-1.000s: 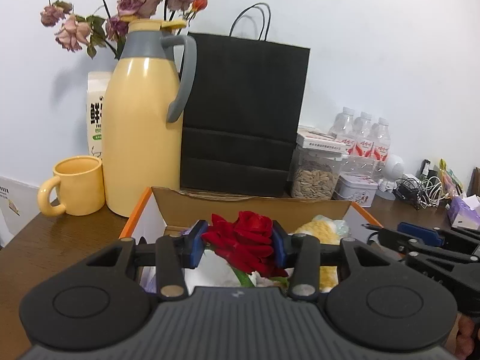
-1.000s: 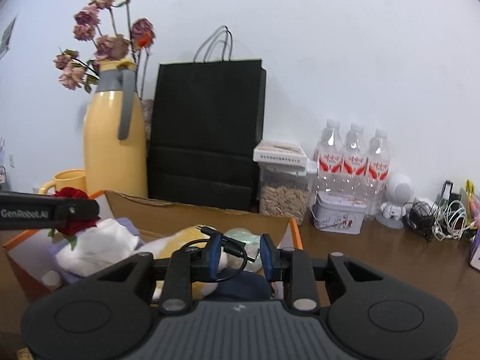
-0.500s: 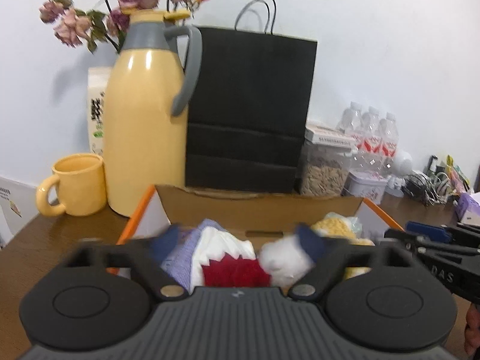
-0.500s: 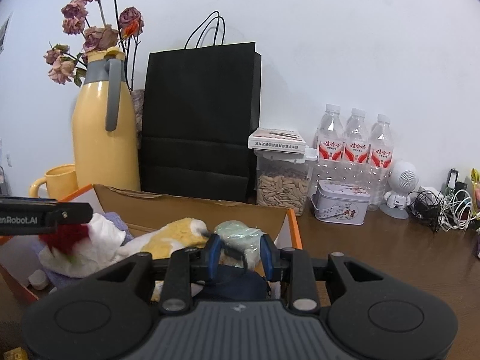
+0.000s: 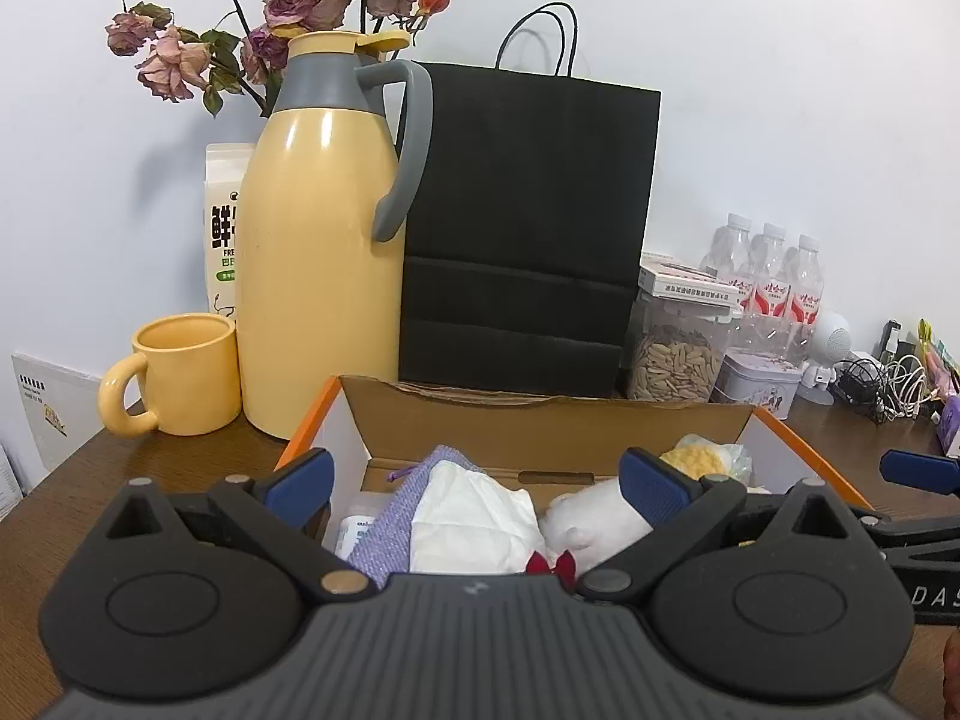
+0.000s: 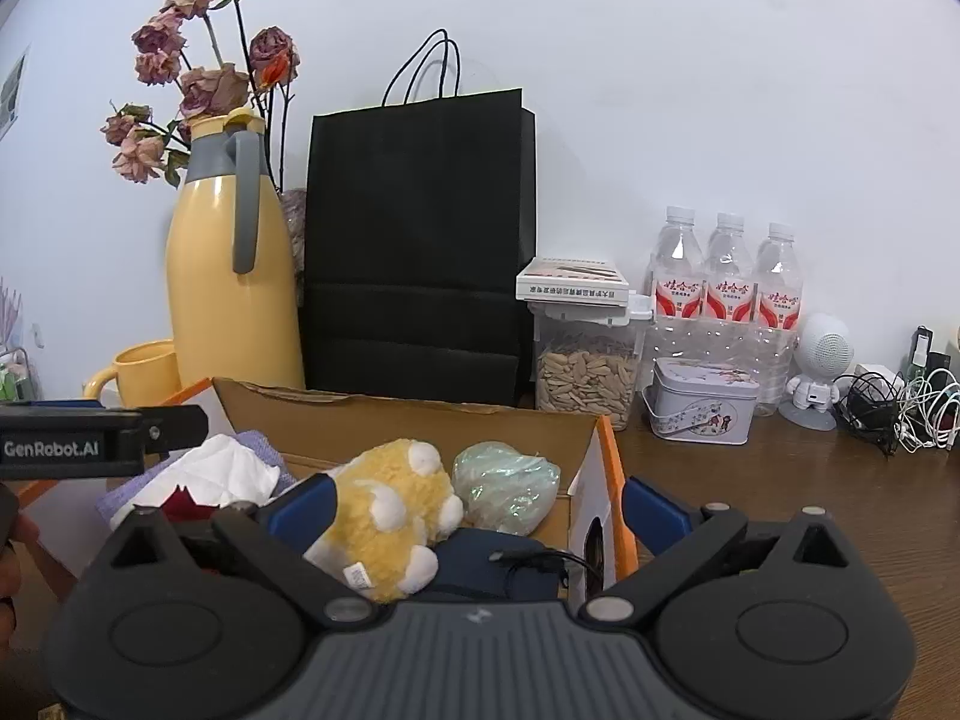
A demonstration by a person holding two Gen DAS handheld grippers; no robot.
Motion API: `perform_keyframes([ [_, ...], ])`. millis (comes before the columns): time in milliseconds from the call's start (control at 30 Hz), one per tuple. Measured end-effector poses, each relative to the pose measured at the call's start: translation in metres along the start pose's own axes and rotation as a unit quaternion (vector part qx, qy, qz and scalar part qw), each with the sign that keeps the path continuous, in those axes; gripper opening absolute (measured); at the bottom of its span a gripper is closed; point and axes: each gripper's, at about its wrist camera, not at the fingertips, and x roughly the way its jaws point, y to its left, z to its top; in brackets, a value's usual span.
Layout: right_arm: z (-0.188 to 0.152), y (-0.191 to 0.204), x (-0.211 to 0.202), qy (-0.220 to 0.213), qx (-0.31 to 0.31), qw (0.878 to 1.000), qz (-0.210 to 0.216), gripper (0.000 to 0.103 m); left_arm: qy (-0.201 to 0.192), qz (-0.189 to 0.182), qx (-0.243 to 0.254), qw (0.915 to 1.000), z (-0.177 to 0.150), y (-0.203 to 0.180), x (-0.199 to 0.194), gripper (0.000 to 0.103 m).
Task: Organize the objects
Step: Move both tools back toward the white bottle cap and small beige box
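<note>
1. In the open cardboard box point(image 5: 540, 420) on the tabletop point(image 6: 810, 480): a red rose point(image 5: 551, 564) lies low at the near edge, just beside crumpled white tissue point(image 5: 474, 522) and a purple knit cloth point(image 5: 390, 534); only a scrap of red petal shows above the gripper body.
2. Left gripper point(image 5: 477, 480) is released, blue pads spread wide over the box, nothing pinched between them.
3. Right gripper point(image 6: 477, 510): jaws opening, pads clear. A black cable point(image 6: 540, 561) lies on a dark blue item point(image 6: 480, 564) in the gap, not pressed by either pad. What the blue item is, cannot tell.
4. Also in the box: yellow plush toy point(image 6: 390, 516) and a pale green wrapped bundle point(image 6: 504, 480), touching each other at the right end.
5. Handling judgement: the rose is light and fragile, petals crush easily; take it by the stem, though the stem is hidden here. The plush is soft and light, so grip the body anywhere. The cable is limp and thin and likely to slip; pinch it at the plug end.
6. Behind the box: yellow thermos jug point(image 5: 324, 252), yellow mug point(image 5: 180, 372), black paper bag point(image 5: 528, 228); all apart from the grippers.
</note>
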Motion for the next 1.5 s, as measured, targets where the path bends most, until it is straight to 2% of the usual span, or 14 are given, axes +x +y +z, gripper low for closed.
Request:
perform_keyframes([
  [400,0.001,0.008,-0.012,-0.004,-0.011,1.000,-0.005,0.103,-0.009,-0.002,-0.001,1.0000,-0.003,-0.001,-0.012,0.103],
  [767,-0.013,0.029,-0.050,-0.026,-0.044,0.999,-0.013,0.103,-0.023,0.009,-0.002,0.9997,-0.016,0.011,-0.045,0.103],
  [967,-0.029,0.045,-0.071,-0.025,-0.059,0.998,-0.002,0.103,-0.017,0.016,0.000,0.9997,-0.027,0.018,-0.070,0.103],
  [1233,-0.053,0.076,-0.096,-0.002,-0.082,0.996,0.036,0.102,0.010,0.030,-0.003,0.9995,-0.049,0.034,-0.108,0.103],
  [1300,-0.060,0.084,-0.101,0.009,-0.091,0.994,0.054,0.099,0.016,0.035,-0.004,0.9992,-0.055,0.040,-0.117,0.103],
  [1400,-0.067,0.097,-0.106,0.032,-0.102,0.990,0.092,0.087,0.036,0.034,-0.007,0.9988,-0.064,0.050,-0.129,0.103],
  [1467,-0.073,0.107,-0.107,0.047,-0.112,0.987,0.107,0.073,0.042,0.035,-0.007,0.9985,-0.068,0.057,-0.137,0.103],
  [1500,-0.075,0.111,-0.107,0.055,-0.117,0.985,0.113,0.069,0.044,0.035,-0.008,0.9984,-0.069,0.060,-0.141,0.103],
])
